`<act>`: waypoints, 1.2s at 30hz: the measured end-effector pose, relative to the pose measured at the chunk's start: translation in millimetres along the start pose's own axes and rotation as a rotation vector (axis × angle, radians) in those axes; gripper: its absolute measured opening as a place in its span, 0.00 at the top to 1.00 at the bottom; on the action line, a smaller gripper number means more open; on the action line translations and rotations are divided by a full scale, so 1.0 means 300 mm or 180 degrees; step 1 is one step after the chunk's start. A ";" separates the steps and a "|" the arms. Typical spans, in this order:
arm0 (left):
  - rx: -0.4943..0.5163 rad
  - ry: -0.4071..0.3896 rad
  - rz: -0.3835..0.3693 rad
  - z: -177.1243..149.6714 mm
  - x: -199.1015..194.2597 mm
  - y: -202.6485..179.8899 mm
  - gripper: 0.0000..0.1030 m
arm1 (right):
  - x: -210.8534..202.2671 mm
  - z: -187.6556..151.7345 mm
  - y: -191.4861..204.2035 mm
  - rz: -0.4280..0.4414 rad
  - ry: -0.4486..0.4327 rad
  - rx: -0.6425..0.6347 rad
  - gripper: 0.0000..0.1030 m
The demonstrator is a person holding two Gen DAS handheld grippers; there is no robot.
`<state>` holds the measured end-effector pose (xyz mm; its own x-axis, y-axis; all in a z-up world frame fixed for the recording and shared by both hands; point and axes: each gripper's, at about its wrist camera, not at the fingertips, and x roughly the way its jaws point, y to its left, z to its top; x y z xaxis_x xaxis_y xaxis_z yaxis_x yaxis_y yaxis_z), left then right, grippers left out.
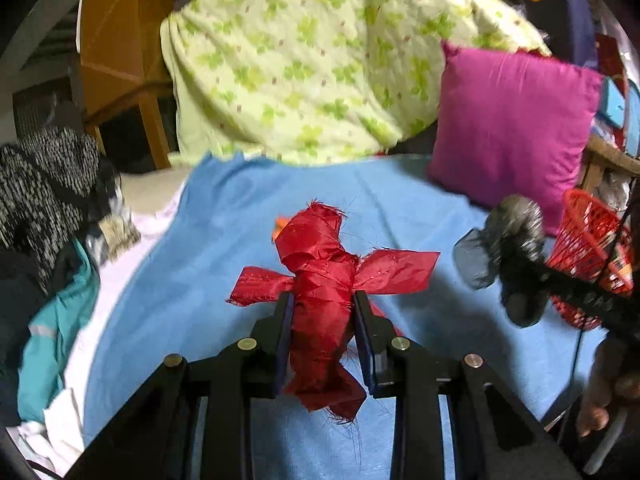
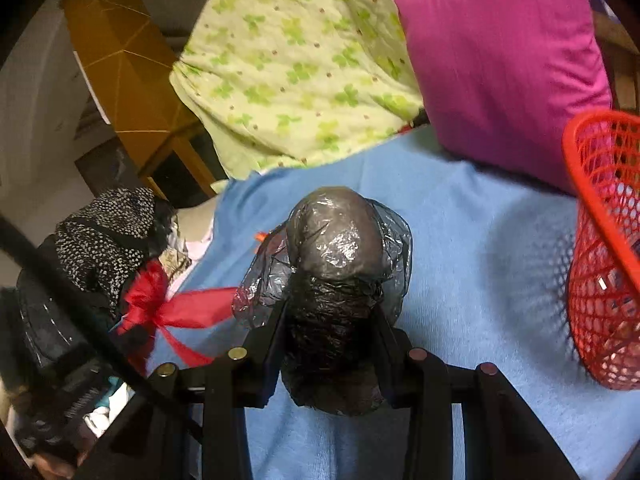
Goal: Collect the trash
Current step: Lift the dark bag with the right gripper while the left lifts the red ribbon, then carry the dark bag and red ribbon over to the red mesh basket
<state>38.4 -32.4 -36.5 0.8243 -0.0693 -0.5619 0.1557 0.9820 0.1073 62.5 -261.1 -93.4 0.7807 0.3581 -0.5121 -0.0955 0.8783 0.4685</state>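
My left gripper point(image 1: 322, 300) is shut on a bundle of red ribbon cloth point(image 1: 324, 264) and holds it above the blue sheet point(image 1: 224, 240). My right gripper point(image 2: 330, 312) is shut on a crumpled black plastic bag point(image 2: 336, 248), also held above the sheet. In the left wrist view the black bag point(image 1: 508, 240) and right gripper show at the right. In the right wrist view the red ribbon point(image 2: 160, 304) shows at the left. A red mesh basket point(image 2: 604, 248) stands at the right edge of the bed, right of the black bag; it also shows in the left wrist view point(image 1: 588, 256).
A magenta pillow point(image 1: 516, 128) and a green floral quilt point(image 1: 312, 60) lie at the back of the bed. A pile of clothes point(image 1: 44, 216) sits at the left. A small orange scrap point(image 1: 280, 226) lies on the sheet behind the ribbon. Wooden furniture point(image 1: 120, 40) stands behind.
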 end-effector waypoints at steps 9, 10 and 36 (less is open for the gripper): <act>0.0053 -0.0349 0.0007 0.104 -0.169 -0.039 0.70 | -0.107 0.010 0.018 0.0075 -0.0303 -0.0060 0.60; 0.0060 -0.0376 0.0012 0.109 -0.185 -0.046 0.70 | -0.124 0.011 0.019 0.0076 -0.0323 -0.0044 0.60; 0.0179 -0.0687 -0.0009 0.164 -0.368 -0.147 0.70 | -0.596 0.072 0.103 0.0069 -0.0793 -0.0064 0.60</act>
<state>-32.6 -76.7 61.1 0.9202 -0.1139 -0.3745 0.1832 0.9708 0.1548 -66.7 -304.9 28.3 0.9062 0.2900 -0.3076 -0.1243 0.8782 0.4619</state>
